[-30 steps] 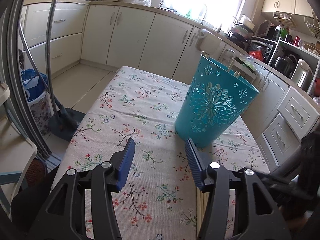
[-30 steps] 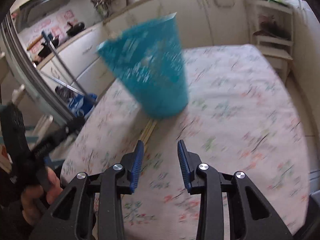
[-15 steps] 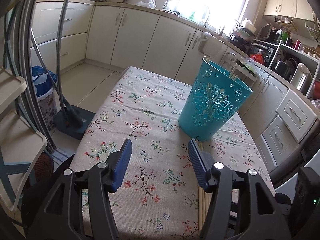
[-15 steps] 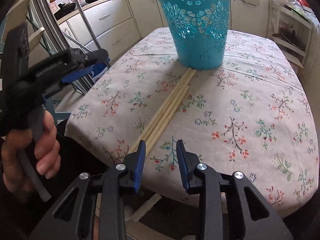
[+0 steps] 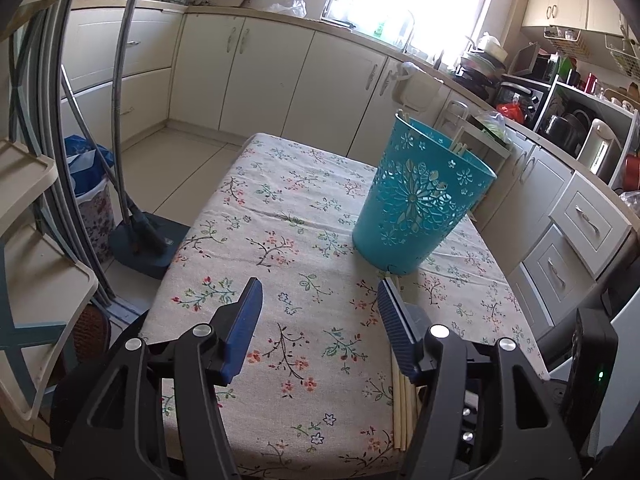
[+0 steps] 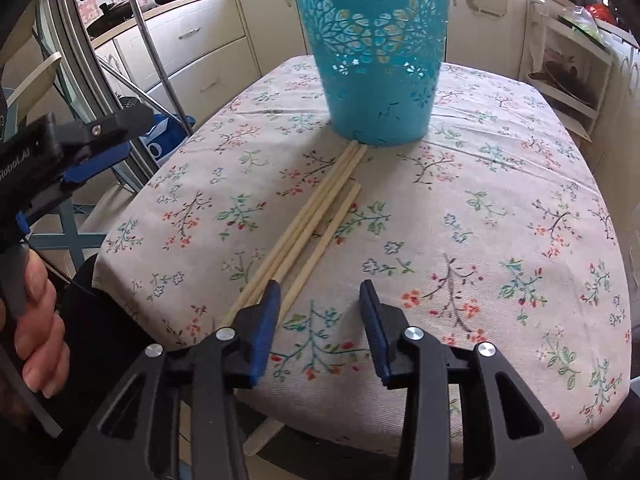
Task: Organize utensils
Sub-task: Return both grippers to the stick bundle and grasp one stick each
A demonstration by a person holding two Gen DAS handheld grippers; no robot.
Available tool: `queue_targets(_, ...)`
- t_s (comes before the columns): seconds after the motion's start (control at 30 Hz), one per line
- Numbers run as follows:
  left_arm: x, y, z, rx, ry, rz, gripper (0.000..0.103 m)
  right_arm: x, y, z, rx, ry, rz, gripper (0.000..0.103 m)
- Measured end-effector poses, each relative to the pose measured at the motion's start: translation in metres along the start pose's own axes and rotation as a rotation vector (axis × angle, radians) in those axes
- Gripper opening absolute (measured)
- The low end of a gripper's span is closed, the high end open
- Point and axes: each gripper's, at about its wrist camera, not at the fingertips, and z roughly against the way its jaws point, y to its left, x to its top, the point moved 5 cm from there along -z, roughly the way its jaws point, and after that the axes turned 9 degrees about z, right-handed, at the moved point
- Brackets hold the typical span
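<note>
A teal perforated bucket (image 6: 380, 52) stands upright on the floral tablecloth (image 6: 500, 200); it also shows in the left wrist view (image 5: 416, 200), with pale stick tips poking over its rim. Several pale wooden chopsticks (image 6: 316, 216) lie side by side on the cloth, running from the bucket's base toward the near edge. My right gripper (image 6: 318, 300) is open and empty, low over the near ends of the chopsticks, its left finger over them. My left gripper (image 5: 318, 300) is open and empty above the cloth; the chopsticks (image 5: 402, 396) lie under its right finger.
The table's near edge (image 6: 280, 412) is close below my right gripper. The left gripper and the hand holding it show at the left of the right wrist view (image 6: 68, 148). A mop stand (image 5: 140, 240) and kitchen cabinets (image 5: 280, 80) surround the table.
My right gripper has moved forward and lower toward the chopsticks' near ends. My left gripper has drawn back slightly from the bucket. Both jaws stay open.
</note>
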Motion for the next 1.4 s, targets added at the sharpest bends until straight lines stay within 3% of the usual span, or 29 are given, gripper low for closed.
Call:
queue_targets(0.17, -0.008, -0.014, -0.016, -0.010, 0.051, -0.048, 0.057, 0.005, -0.014, -0.006, -0.001, 0.016, -0.032, 0.038)
queue_targets(0.27, -0.010, -0.021, -0.023, -0.016, 0.063, -0.060, 0.058, 0.011, -0.020, -0.008, 0.077, 0.003, -0.132, 0.038)
queue_targets(0.37, -0.010, -0.022, -0.027, -0.009, 0.065, -0.057, 0.059, 0.017, -0.013, -0.012, 0.105, -0.017, -0.146, 0.038)
queue_targets(0.57, -0.011, -0.015, -0.032, 0.012, 0.077, -0.048, 0.059, 0.024, -0.005, -0.021, 0.027, -0.010, -0.048, 0.038)
queue_targets(0.7, -0.014, -0.022, -0.038, 0.007, 0.093, -0.071, 0.059, 0.023, -0.012, -0.022, -0.013, 0.003, 0.002, 0.019)
queue_targets(0.77, -0.017, -0.027, -0.044, 0.012, 0.111, -0.091, 0.059, 0.023, -0.016, -0.021, -0.047, 0.014, 0.030, 0.017)
queue_targets(1.1, -0.023, -0.052, -0.108, 0.061, 0.213, -0.188, 0.059, 0.013, -0.077, -0.011, -0.119, 0.030, 0.003, 0.016)
queue_targets(1.4, -0.022, -0.066, -0.138, 0.132, 0.255, -0.262, 0.059, 0.015, -0.081, -0.012, -0.094, -0.003, -0.008, 0.017)
